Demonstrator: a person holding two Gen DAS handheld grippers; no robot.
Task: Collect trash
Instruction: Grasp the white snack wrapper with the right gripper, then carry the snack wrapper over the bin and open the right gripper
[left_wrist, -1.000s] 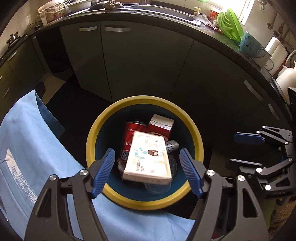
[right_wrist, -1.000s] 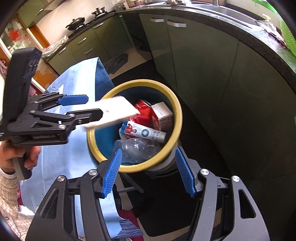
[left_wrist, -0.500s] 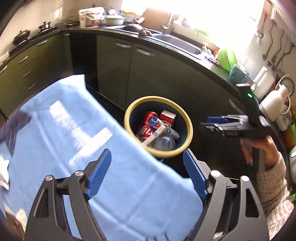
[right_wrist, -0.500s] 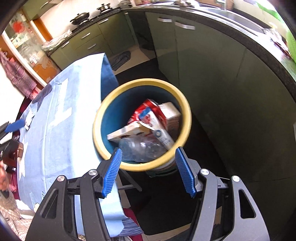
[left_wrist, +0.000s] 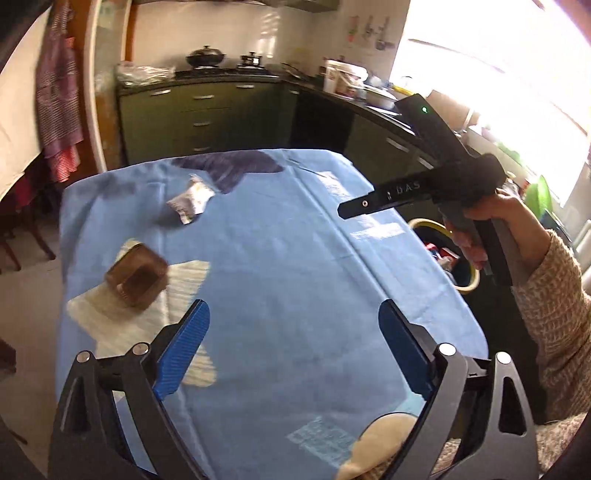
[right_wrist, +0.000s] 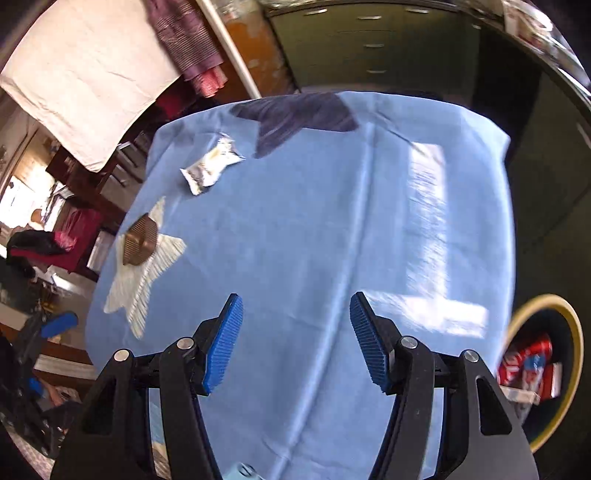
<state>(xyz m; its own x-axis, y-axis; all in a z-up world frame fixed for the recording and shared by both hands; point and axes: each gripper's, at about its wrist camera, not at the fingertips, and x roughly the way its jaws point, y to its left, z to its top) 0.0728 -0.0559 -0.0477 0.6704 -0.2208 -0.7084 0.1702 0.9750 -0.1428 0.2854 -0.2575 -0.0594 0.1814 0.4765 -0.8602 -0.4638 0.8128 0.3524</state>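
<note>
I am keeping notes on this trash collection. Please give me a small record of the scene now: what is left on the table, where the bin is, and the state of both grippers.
surface: table with blue cloth
trash left: silver foil wrapper; brown plastic tray on a white star print
bin: yellow-rimmed trash bin beside the table, holds red packaging
left gripper: jaws opening, nothing between them
right gripper: open, empty, over the cloth

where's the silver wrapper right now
The silver wrapper lies on the blue tablecloth, far left in both wrist views, beyond the brown container and beside the cloth's dark star patch.
</note>
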